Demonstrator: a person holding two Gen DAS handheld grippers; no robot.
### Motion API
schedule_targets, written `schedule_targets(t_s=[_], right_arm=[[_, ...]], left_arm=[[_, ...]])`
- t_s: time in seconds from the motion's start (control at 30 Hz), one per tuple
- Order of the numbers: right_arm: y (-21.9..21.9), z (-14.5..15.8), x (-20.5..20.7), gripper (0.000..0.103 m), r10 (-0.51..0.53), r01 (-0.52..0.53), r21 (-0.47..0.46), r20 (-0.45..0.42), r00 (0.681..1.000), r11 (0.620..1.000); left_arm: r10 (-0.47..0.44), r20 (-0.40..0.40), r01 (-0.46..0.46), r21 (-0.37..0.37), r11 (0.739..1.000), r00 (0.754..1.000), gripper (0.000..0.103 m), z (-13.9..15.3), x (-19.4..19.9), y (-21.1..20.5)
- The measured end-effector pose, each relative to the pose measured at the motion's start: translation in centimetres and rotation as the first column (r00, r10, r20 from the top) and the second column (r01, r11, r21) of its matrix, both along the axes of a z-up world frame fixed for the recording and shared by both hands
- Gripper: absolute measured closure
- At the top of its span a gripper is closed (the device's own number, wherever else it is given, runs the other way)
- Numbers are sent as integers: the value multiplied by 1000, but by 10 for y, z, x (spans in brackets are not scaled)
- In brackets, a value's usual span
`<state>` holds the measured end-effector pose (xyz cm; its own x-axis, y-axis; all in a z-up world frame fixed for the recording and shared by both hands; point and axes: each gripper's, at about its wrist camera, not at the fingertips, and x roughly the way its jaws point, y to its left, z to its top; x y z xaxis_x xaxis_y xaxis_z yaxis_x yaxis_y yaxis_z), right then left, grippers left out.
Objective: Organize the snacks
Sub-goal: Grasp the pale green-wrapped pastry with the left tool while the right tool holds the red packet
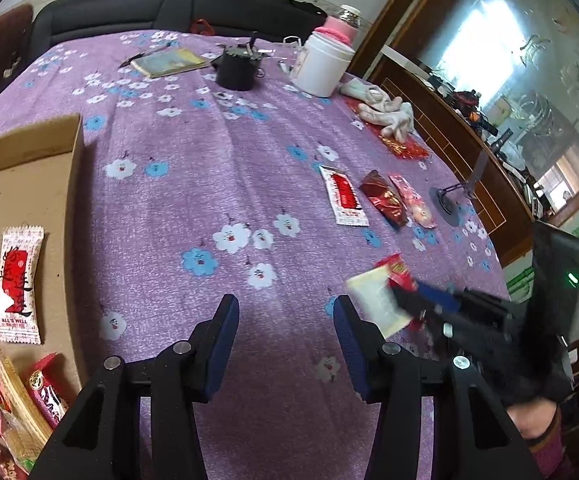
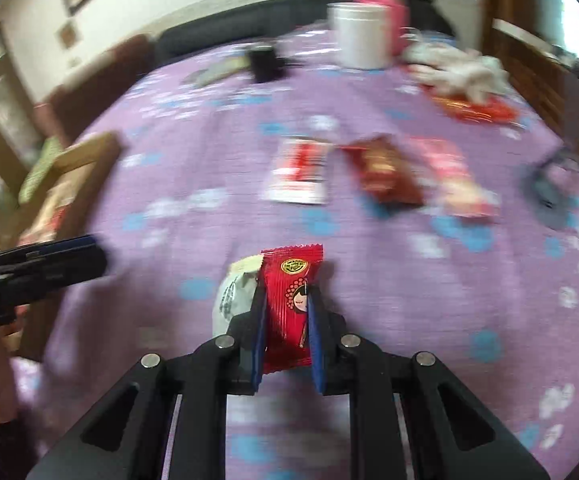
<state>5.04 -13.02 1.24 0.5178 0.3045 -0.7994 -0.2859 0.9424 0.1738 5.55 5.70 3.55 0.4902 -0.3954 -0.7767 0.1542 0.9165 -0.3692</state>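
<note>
Clamping a red snack packet (image 2: 289,304) that sticks out toward twelve o'clock, the right gripper (image 2: 287,320) hovers over the tablecloth (image 2: 429,280), while the left gripper (image 1: 285,320) gapes apart.

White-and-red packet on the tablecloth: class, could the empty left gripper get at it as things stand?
Probably yes: the left gripper is open, and only bare tablecloth lies before the packet.

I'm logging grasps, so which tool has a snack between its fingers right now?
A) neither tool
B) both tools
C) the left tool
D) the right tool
D: the right tool is clamped on a red snack packet, while the left tool stands open over the purple tablecloth with nothing between its fingers.
</note>
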Motion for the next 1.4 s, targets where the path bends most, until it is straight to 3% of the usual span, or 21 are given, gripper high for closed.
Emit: schedule_targets(t_s=[0.1, 0.27, 0.5, 0.67, 0.93, 1.17, 1.23, 1.33, 1.37, 1.4], right_arm=[[15, 17, 0, 86, 20, -20, 3, 48, 999, 1000], [12, 35, 21, 86, -32, 35, -22, 115, 993, 999], [-18, -3, 50, 86, -69, 69, 83, 2, 998, 994], [-32, 3, 51, 86, -63, 61, 139, 15, 998, 988], [-38, 7, 47, 86, -66, 62, 166, 16, 998, 984], [-41, 8, 45, 86, -89, 86, 154, 16, 996, 984], [-41, 7, 45, 86, -91, 89, 141, 11, 996, 986], [-39, 4, 45, 86, -83, 82, 136, 1, 997, 987], [-38, 4, 45, 86, -78, 78, 134, -2, 997, 988], [-37, 3, 45, 86, -71, 71, 133, -6, 997, 989]], left_arm=[[8, -4, -8, 0, 1000, 1000, 51, -1, 0, 2], [-9, -8, 9, 3, 1000, 1000, 51, -3, 0, -3], [-20, -41, 19, -21, 1000, 999, 51, -9, 3, -5], [-40, -65, 36, -67, 997, 997, 52, -13, 3, -14], [-3, -120, -10, -108, 994, 993, 52, -13, 1, -32], [9, -133, -17, -64, 998, 991, 52, -15, 4, -62], [20, -123, -21, -6, 1000, 992, 53, -17, 6, -71], [36, -57, -27, 159, 987, 998, 73, -20, 2, -84], [33, -41, -25, 182, 983, 999, 75, -20, 1, -84], [28, -33, -21, 200, 980, 999, 84, -21, 1, -83]])
